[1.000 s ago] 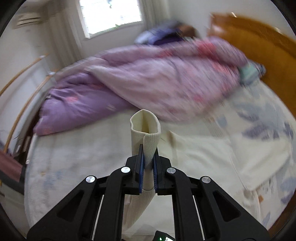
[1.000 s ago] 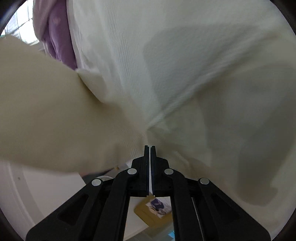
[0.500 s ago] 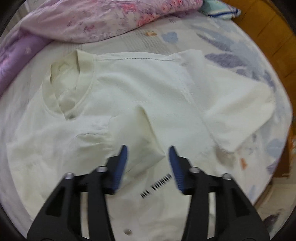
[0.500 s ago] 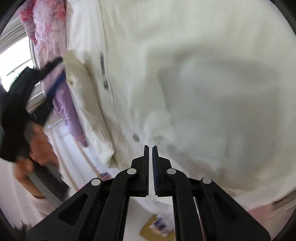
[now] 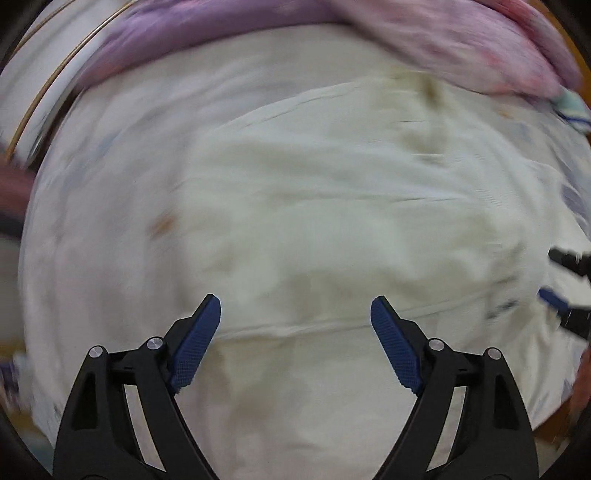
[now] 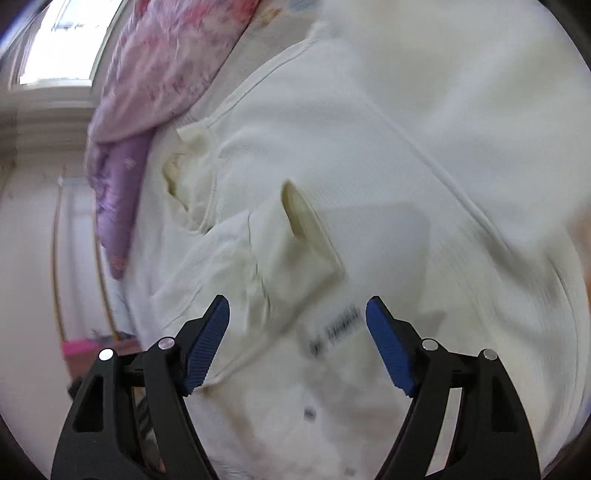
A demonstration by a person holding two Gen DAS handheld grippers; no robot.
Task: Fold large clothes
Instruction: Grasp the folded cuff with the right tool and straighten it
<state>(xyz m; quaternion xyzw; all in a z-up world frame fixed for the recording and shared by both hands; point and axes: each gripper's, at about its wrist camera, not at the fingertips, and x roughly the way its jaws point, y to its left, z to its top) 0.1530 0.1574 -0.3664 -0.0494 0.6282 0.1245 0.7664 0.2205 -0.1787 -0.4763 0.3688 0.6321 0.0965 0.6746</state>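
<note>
A cream white T-shirt (image 5: 332, 206) lies spread on the bed, blurred by motion in the left wrist view. My left gripper (image 5: 295, 314) is open and empty just above the shirt. In the right wrist view the same shirt (image 6: 369, 166) shows its collar (image 6: 177, 173), a sleeve folded onto the body (image 6: 303, 229) and small black lettering (image 6: 336, 328). My right gripper (image 6: 297, 314) is open and empty over the lettering. The right gripper's fingers (image 5: 569, 258) show at the right edge of the left wrist view.
A purple and pink floral quilt (image 5: 406, 33) is bunched along the far side of the bed, also in the right wrist view (image 6: 147, 85). A wooden rail (image 5: 55, 81) runs at the far left. A window (image 6: 66, 48) is beyond the quilt.
My left gripper let go of the sleeve it held a second ago and opened wide. My right gripper, shut before, has opened. Both now hover over the shirt lying on the bed.
</note>
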